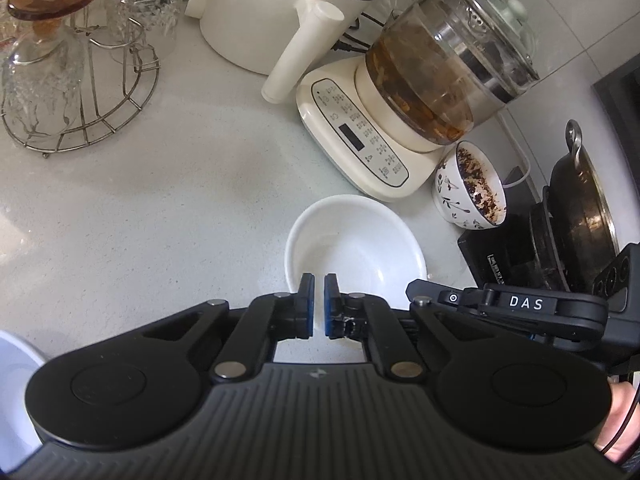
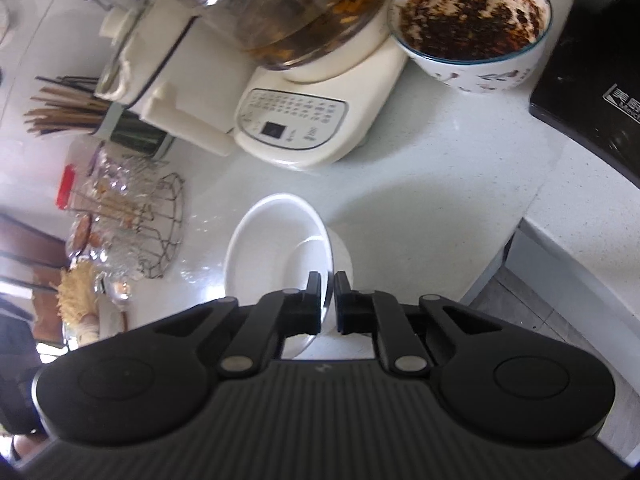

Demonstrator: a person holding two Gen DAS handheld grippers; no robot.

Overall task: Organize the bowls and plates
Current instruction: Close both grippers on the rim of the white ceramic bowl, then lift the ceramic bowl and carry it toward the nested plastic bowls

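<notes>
A plain white bowl (image 1: 356, 248) sits on the white counter in front of the kettle base. In the left wrist view my left gripper (image 1: 319, 304) has its fingers nearly shut just above the bowl's near rim, nothing between the pads. My right gripper (image 2: 327, 300) is shut on the white bowl's rim (image 2: 280, 248), which shows tilted in the right wrist view. The right gripper's body (image 1: 520, 308) shows at the right of the bowl in the left wrist view. A patterned bowl with dark residue (image 1: 470, 186) (image 2: 472, 28) stands beside the kettle base.
A cream electric kettle base with a glass pot (image 1: 400, 112) (image 2: 300, 92) stands behind the bowl. A white appliance (image 1: 280, 12), a wire rack with glassware (image 1: 72, 80) (image 2: 132, 224), a black stove with a wok (image 1: 568, 208), chopsticks (image 2: 64, 112) and the counter edge (image 2: 560, 248) surround it. A pale dish (image 1: 16, 384) shows at bottom left.
</notes>
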